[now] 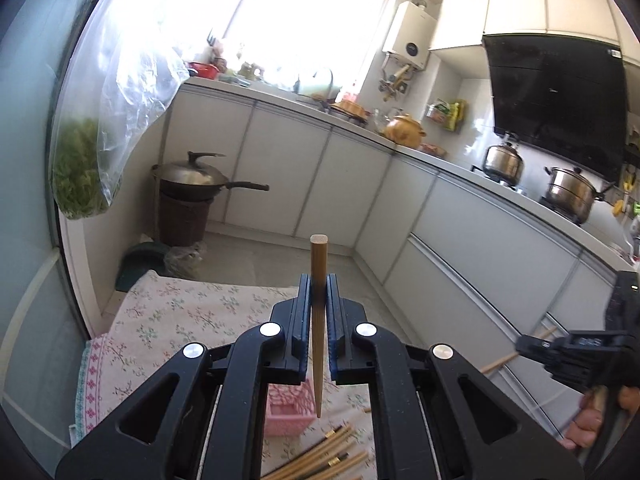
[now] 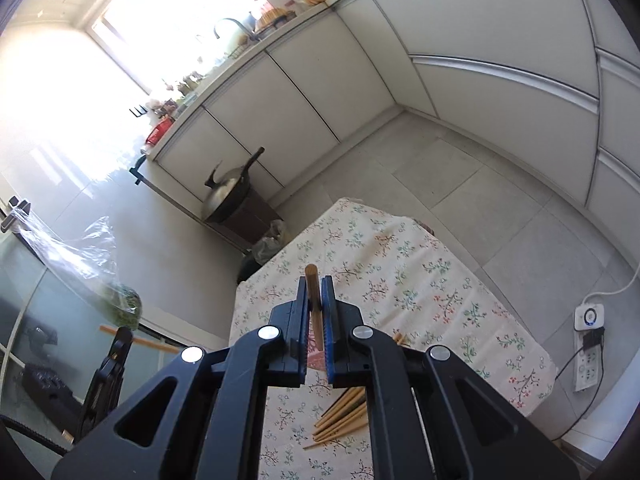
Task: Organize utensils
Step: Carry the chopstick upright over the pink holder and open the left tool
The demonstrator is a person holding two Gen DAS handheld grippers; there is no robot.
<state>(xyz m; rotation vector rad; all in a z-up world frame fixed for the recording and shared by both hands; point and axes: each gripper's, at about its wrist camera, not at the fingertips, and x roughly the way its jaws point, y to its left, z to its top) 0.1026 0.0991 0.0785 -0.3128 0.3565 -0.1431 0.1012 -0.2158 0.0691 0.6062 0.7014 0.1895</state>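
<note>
Two chopsticks are up off the table, one in each of my tools. My left hand-held gripper (image 1: 319, 292) has its blue pads pressed together on a bamboo chopstick (image 1: 318, 332), which stands nearly upright between them with the blunt end above the fingertips and the pointed end hanging down over the pink basket (image 1: 289, 410). My right hand-held gripper (image 2: 315, 294) is likewise clamped on a second chopstick (image 2: 315, 312), blunt end poking up past the pads and the shaft running down between them.

Beneath both, the table (image 2: 420, 272) wears a floral cloth. I see the pile of loose chopsticks (image 1: 328, 456) lying fanned on that cloth just beside the pink basket, some with dark, gold-banded ends. From the left wrist camera the right tool shows at the right edge, its chopstick crossing the jaws at a slant. From the right wrist camera the left tool appears at the lower left, chopstick held crosswise.

A lidded wok (image 1: 192, 176) sits on a dark stand by the cabinets.
</note>
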